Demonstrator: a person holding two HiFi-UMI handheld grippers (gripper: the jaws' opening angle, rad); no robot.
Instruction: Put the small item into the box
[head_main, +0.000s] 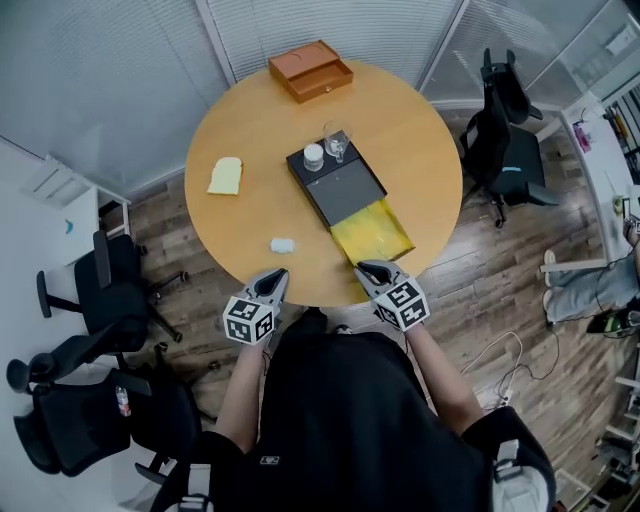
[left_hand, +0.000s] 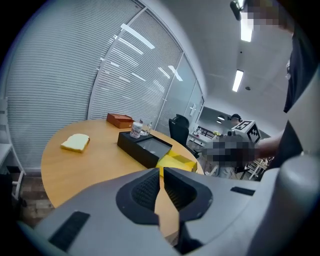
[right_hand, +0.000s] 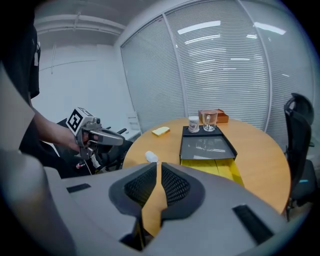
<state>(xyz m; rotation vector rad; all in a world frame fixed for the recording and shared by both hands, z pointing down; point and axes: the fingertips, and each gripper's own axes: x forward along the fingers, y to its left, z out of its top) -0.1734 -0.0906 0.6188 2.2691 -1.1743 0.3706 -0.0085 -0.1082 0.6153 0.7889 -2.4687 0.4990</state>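
Guesswork on handling first: the small white item (head_main: 283, 244) looks like a soft, crumpled wad, so I'd bet it weighs next to nothing, squashes rather than slips, and won't break if I pinch it. I'd take it straight across its middle from above, since it's low and lumpy with no handle or edge to aim for. Looks-wise it's a pale whitish blob, a bit longer than wide, too small in my views to say whether it's tissue or cloth. It sits on the round wooden bench (head_main: 420, 150) near my edge, just ahead of the left claw (head_main: 272, 281) and apart from it, with the black box (head_main: 340, 185) and its pulled-out yellow tray (head_main: 375, 232) off to its right. Both claws are empty with jaws pressed together, the left and the right claw (head_main: 372, 270) alike, so 1 of them has to spread before any grab. That yellow tray seems the obvious drop spot, though there's also an orange box (head_main: 310, 70) at the far rim, well apart.
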